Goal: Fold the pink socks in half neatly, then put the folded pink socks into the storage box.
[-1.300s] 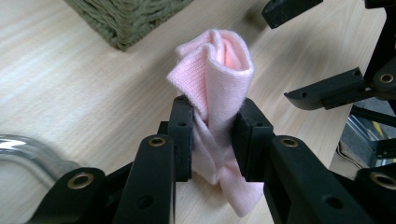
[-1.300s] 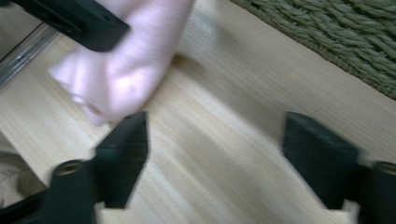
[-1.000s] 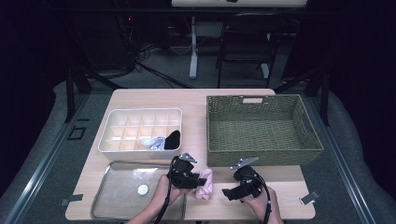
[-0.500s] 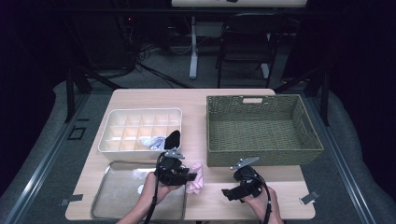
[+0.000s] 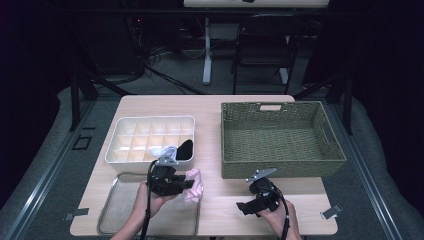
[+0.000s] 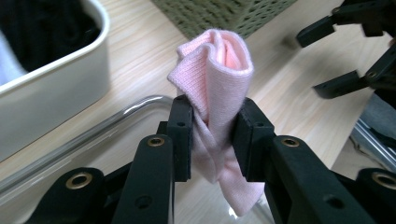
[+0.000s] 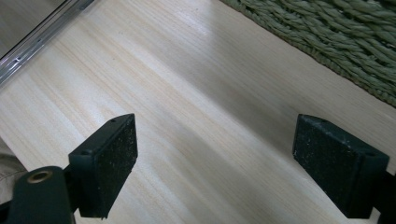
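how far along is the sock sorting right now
Two rolled items, one black and one pale, already sit in the white divided organizer. In hand: the left gripper is clamped on a rolled pink sock, lifted above the metal tray. Left: placing it, probably in an organizer compartment. The right gripper is open over bare table, and the woven basket looks empty.

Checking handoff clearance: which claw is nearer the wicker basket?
Right. The right claw sits open just in front of the wicker basket; the left claw, shut on the pink sock, is farther off to the basket's left.
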`<state>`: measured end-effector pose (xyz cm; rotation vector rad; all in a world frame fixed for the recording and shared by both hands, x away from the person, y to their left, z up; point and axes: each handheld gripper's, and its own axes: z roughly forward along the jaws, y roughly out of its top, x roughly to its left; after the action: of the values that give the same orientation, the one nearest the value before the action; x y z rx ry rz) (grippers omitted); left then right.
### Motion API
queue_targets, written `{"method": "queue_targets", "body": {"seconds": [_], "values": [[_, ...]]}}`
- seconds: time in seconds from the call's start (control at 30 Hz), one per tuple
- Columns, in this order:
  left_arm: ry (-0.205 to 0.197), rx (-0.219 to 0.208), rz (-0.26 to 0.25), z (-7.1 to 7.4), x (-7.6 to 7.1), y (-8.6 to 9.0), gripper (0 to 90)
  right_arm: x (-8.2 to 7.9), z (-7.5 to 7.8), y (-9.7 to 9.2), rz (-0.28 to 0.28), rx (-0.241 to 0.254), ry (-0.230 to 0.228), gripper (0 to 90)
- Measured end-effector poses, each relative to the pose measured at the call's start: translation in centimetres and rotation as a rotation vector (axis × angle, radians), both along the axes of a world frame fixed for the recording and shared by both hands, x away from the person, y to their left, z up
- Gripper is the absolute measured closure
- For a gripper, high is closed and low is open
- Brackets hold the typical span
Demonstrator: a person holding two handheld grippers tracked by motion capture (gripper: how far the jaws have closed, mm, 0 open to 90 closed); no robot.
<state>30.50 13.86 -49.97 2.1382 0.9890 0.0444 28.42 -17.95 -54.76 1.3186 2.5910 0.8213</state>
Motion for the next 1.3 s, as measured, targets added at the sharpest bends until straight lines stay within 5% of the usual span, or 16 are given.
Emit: {"method": "queue_targets", "body": {"seconds": [0.57,1.3], "values": [[-0.056,-0.014,0.079,1.2,-0.5,3.2,70.6,0.0,0.4,-0.7,-0.011,-0.021,0.006,13.5],[-0.109,-0.027,0.204,2.9,0.6,7.3,70.6,0.2,0.2,-0.6,-0.005,-0.031,0.009,13.3]]}}
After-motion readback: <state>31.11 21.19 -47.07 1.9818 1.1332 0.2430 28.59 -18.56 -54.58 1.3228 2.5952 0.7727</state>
